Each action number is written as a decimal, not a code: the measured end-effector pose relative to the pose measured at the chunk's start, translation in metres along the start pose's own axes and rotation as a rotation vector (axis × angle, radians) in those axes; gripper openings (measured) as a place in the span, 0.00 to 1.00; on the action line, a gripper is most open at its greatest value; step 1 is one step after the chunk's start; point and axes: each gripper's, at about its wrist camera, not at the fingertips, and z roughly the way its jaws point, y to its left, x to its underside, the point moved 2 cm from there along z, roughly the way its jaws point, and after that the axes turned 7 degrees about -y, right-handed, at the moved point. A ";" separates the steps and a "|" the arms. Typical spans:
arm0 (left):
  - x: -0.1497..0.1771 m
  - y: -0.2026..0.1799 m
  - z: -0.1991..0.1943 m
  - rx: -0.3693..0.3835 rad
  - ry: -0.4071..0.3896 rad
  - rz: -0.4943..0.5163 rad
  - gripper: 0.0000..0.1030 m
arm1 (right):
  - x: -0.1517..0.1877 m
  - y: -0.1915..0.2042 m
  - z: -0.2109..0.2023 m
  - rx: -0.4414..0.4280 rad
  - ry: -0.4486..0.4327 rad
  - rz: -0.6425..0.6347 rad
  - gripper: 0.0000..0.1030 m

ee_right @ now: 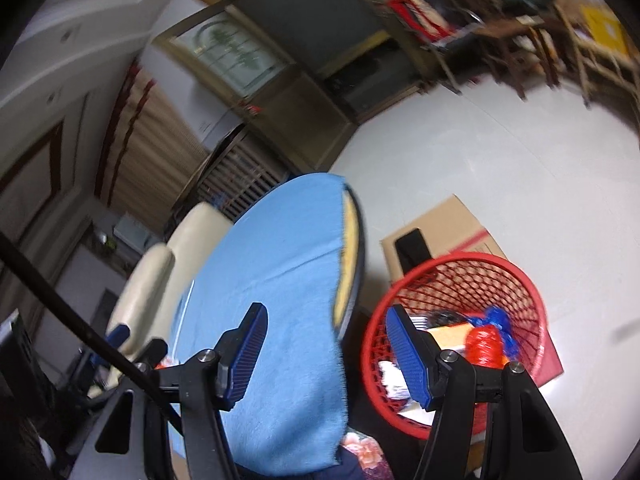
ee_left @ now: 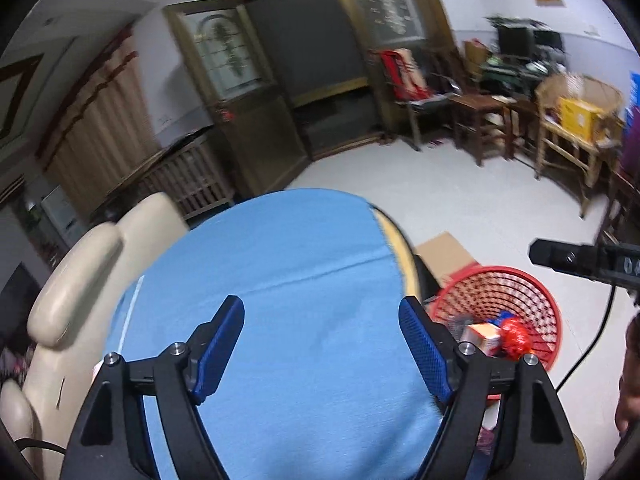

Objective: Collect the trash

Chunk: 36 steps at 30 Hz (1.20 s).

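A blue cloth [ee_left: 272,280] covers the table. Beside its right edge a red basket [ee_right: 516,276] of trash stands on white floor [ee_left: 480,200]. Both the left gripper [ee_left: 322,346] and the right gripper [ee_right: 324,352] have their fingers spread, holding nothing.

A round table and a pale floor

The table [ee_left: 280,264] wears a blue cloth [ee_left: 304,360] that leaves a yellow strip bare at the edge. On the white floor [ee_left: 460,192] beside it stands a red basket [ee_right: 532,292] with trash inside, next to a flat brown box [ee_right: 444,224]. Wooden chairs [ee_left: 480,120] stand far back.
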 end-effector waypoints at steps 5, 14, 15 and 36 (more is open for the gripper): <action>0.010 0.050 -0.013 -0.077 -0.009 -0.093 0.82 | 0.013 0.058 0.006 -0.018 0.000 -0.128 0.64; 0.040 0.123 -0.035 -0.183 -0.018 -0.217 0.84 | 0.042 0.160 0.016 -0.081 0.001 -0.317 0.64; 0.044 0.131 -0.037 -0.194 -0.020 -0.232 0.84 | 0.045 0.167 0.017 -0.085 -0.002 -0.331 0.64; 0.102 0.223 -0.067 -0.358 -0.037 -0.390 0.87 | 0.119 0.291 0.033 -0.138 -0.012 -0.597 0.64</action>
